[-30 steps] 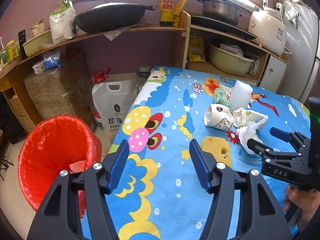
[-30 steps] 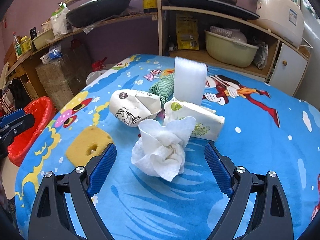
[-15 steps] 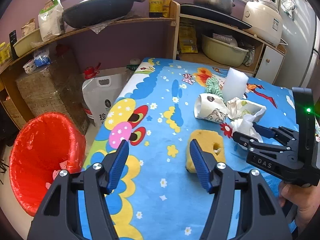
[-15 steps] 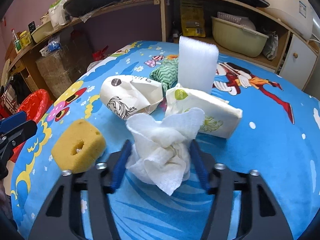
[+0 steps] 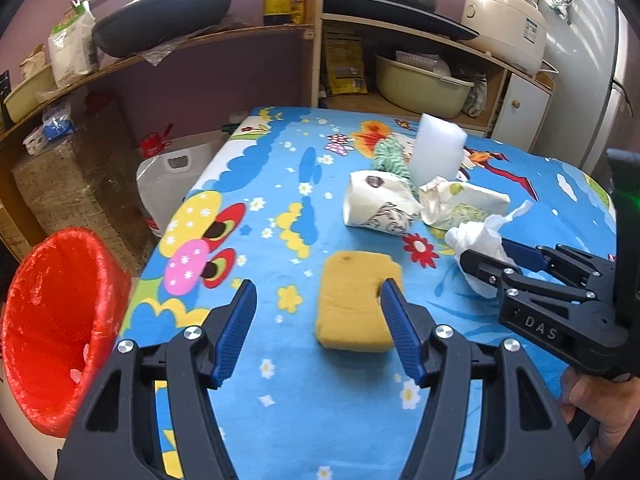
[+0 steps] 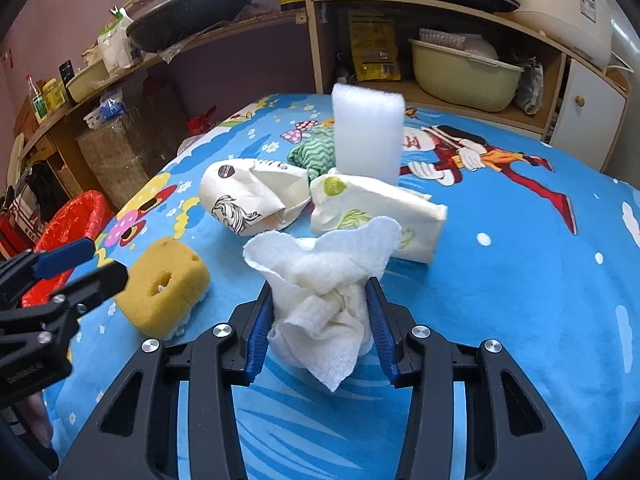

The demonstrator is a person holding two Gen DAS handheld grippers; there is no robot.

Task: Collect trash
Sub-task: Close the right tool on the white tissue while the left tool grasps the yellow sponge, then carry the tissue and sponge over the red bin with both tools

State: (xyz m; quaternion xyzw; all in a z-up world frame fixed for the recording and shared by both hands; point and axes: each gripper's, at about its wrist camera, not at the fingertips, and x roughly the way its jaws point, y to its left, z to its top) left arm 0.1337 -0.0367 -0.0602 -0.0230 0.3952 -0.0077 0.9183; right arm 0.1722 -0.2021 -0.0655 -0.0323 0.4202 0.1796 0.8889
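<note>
My right gripper [image 6: 319, 326] is shut on a crumpled white tissue [image 6: 320, 280], seen too in the left wrist view [image 5: 478, 240]. My left gripper [image 5: 318, 334] is open and empty, close to a yellow sponge [image 5: 354, 302] that lies just inside its right finger. A crushed paper cup [image 5: 378, 204], a crumpled paper bag [image 5: 460, 204], a white foam block [image 5: 438, 152] and a green cloth [image 6: 314, 152] lie behind on the blue cartoon tablecloth [image 5: 280, 184]. A red-lined trash bin [image 5: 56, 320] stands on the floor to the table's left.
A white plastic jug [image 5: 168, 184] and woven boxes [image 5: 60, 184] stand on the floor by the table's left edge. Shelves behind hold a wok [image 5: 160, 16], a pot, a basin [image 5: 424, 84] and a rice cooker [image 5: 504, 32].
My right gripper has closed on the tissue. My left gripper has moved right and forward, from beside the bin to the yellow sponge.
</note>
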